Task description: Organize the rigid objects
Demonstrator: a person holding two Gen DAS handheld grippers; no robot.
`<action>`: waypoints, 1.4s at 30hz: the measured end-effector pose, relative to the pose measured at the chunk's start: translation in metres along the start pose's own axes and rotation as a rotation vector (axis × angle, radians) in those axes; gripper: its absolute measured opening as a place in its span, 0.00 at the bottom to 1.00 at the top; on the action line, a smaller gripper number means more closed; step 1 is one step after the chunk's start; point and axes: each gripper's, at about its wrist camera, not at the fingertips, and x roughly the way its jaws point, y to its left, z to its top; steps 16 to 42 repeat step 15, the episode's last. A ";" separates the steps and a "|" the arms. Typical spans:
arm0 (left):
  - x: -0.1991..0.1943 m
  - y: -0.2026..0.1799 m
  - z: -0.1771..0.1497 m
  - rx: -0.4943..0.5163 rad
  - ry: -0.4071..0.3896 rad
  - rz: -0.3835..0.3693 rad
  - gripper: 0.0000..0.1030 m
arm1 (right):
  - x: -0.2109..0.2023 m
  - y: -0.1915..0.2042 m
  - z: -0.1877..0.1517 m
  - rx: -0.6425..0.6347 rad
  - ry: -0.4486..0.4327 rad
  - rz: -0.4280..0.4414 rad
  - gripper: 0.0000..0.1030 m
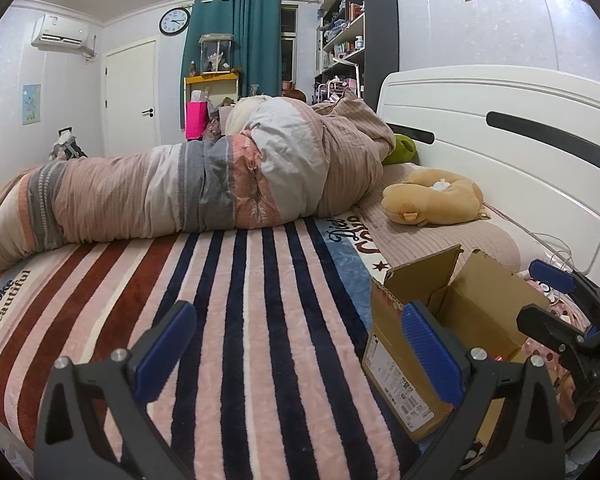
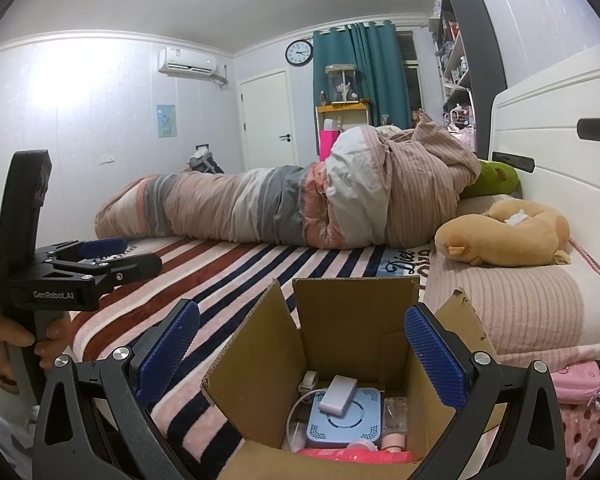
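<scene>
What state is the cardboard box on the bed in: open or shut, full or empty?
Open and partly filled. The cardboard box has its flaps standing up, and a blue square device with a small white pack lies inside.

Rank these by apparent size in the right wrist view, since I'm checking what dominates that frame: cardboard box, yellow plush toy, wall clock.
1. cardboard box, though nearness to the camera inflates it
2. yellow plush toy
3. wall clock, far off, so its true size is unsure

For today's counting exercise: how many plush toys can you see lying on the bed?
2. A tan plush lies on the pillow by the headboard; a green one lies behind it, partly under the duvet. The duvet may hide others.
</scene>
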 end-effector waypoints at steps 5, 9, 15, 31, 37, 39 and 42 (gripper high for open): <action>0.000 0.001 -0.001 -0.001 -0.002 0.002 0.99 | 0.000 -0.001 0.000 -0.001 0.000 0.002 1.00; 0.000 0.001 -0.001 -0.003 -0.003 0.003 0.99 | 0.000 0.000 0.000 -0.001 0.000 0.001 1.00; -0.002 -0.001 -0.001 -0.002 -0.008 0.015 0.99 | 0.000 -0.001 0.000 -0.001 -0.001 0.001 1.00; -0.002 -0.001 -0.001 -0.002 -0.008 0.015 0.99 | 0.000 -0.001 0.000 -0.001 -0.001 0.001 1.00; -0.002 -0.001 -0.001 -0.002 -0.008 0.015 0.99 | 0.000 -0.001 0.000 -0.001 -0.001 0.001 1.00; -0.002 -0.001 -0.001 -0.002 -0.008 0.015 0.99 | 0.000 -0.001 0.000 -0.001 -0.001 0.001 1.00; -0.002 -0.001 -0.001 -0.002 -0.008 0.015 0.99 | 0.000 -0.001 0.000 -0.001 -0.001 0.001 1.00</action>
